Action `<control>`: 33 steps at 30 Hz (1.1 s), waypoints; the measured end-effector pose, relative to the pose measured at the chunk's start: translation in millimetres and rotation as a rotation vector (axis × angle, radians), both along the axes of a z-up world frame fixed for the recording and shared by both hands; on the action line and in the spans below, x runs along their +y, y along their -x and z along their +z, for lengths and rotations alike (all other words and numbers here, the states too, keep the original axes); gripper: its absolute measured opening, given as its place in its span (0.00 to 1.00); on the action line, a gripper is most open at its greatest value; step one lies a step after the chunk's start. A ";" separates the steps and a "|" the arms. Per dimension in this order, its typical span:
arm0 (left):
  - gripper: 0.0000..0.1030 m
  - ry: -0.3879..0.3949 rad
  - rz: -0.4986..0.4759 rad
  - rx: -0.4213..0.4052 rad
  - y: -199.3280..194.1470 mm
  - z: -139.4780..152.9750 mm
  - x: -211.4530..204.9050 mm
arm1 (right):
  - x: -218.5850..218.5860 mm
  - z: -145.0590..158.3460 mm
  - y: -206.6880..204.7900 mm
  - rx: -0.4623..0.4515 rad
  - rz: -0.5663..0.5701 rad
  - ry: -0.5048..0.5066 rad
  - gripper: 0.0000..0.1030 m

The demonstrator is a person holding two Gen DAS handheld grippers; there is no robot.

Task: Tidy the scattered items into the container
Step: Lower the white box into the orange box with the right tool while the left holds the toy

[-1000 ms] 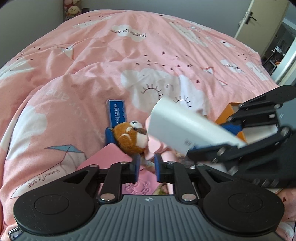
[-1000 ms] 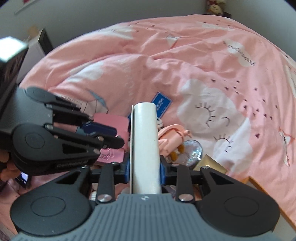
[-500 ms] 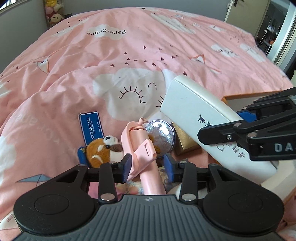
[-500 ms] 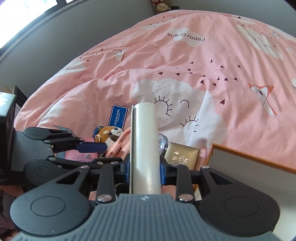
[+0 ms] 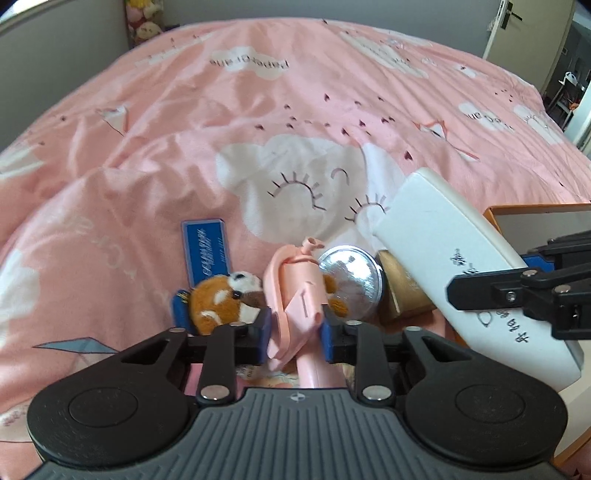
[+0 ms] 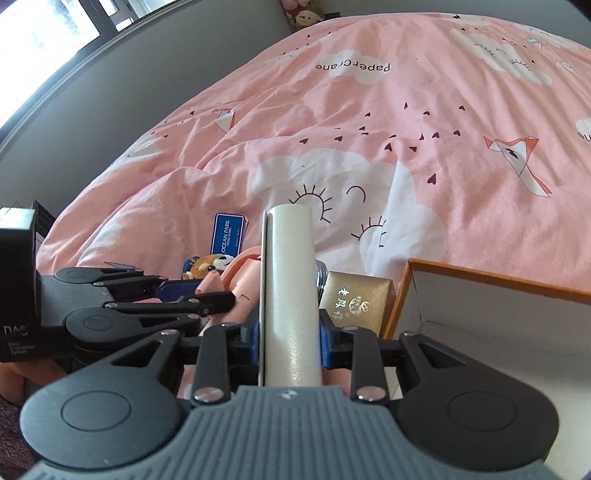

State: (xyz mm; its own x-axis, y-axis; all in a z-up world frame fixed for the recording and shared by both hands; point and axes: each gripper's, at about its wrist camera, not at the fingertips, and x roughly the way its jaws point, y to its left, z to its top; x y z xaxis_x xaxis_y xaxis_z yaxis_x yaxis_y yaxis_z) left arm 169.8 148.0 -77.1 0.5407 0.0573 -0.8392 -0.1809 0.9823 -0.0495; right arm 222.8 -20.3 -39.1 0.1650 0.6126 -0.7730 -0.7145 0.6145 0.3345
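My left gripper (image 5: 295, 332) is closing, and its blue pads press on a pink plastic gadget (image 5: 299, 291) that lies among the clutter on the pink duvet. Beside the gadget rest a red panda plush (image 5: 221, 299), a blue Ocean Park card (image 5: 205, 251), a silver round tin (image 5: 351, 277) and a gold box (image 6: 354, 299). My right gripper (image 6: 290, 339) is shut on a white flat case (image 6: 290, 295), held edge-up just left of the orange-rimmed box (image 6: 480, 280). The left wrist view shows that case (image 5: 443, 258) slanting over the gold box.
The duvet (image 5: 258, 110) rises in soft folds behind the items. A pink pouch (image 5: 195, 376) lies under my left gripper. Soft toys (image 5: 144, 18) sit at the far wall, and a door (image 5: 517, 29) stands at the back right.
My left gripper shifted right from the plush to the pink gadget, opened around it and closed on it. My right gripper rolled and carried the white case towards the orange-rimmed box.
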 end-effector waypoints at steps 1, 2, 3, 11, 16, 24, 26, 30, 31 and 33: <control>0.18 -0.013 0.006 -0.003 1.6 2.0 1.4 | -1.7 0.9 0.5 0.003 -0.006 -0.007 0.31; 0.14 -0.025 0.010 0.000 2.8 3.2 2.8 | -3.0 1.7 1.1 0.005 -0.010 -0.014 0.31; 0.14 -0.035 0.013 0.005 3.8 3.5 4.1 | -4.5 2.2 1.7 0.008 -0.014 -0.018 0.31; 0.14 -0.037 0.028 -0.009 2.4 0.3 5.1 | -9.3 0.7 6.4 0.020 -0.031 -0.030 0.31; 0.13 -0.012 0.045 -0.057 14.4 9.3 8.9 | -20.2 8.2 6.6 0.015 -0.055 -0.068 0.31; 0.13 0.027 0.054 -0.165 32.6 41.9 0.4 | -48.6 31.2 13.4 -0.003 -0.123 -0.143 0.31; 0.13 0.047 0.044 -0.188 36.1 50.6 -4.8 | -60.0 38.7 17.2 -0.015 -0.144 -0.162 0.31; 0.13 0.069 0.013 -0.236 40.9 67.4 -20.8 | -87.6 49.7 21.6 -0.038 -0.208 -0.185 0.31; 0.13 0.076 0.003 -0.247 42.0 71.1 -25.4 | -95.5 49.9 22.0 -0.038 -0.227 -0.186 0.31; 0.13 0.096 -0.020 -0.266 44.2 76.2 -34.8 | -109.5 45.3 21.3 -0.026 -0.272 -0.177 0.31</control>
State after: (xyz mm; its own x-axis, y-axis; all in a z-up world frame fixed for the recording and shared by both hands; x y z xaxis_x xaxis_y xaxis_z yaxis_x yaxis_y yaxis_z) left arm 125.6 113.2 -1.0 0.7428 -0.0287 -0.6689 -0.1298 0.9739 -0.1860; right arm 201.4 -129.8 6.2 0.3594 0.6677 -0.6519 -0.5419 0.7181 0.4367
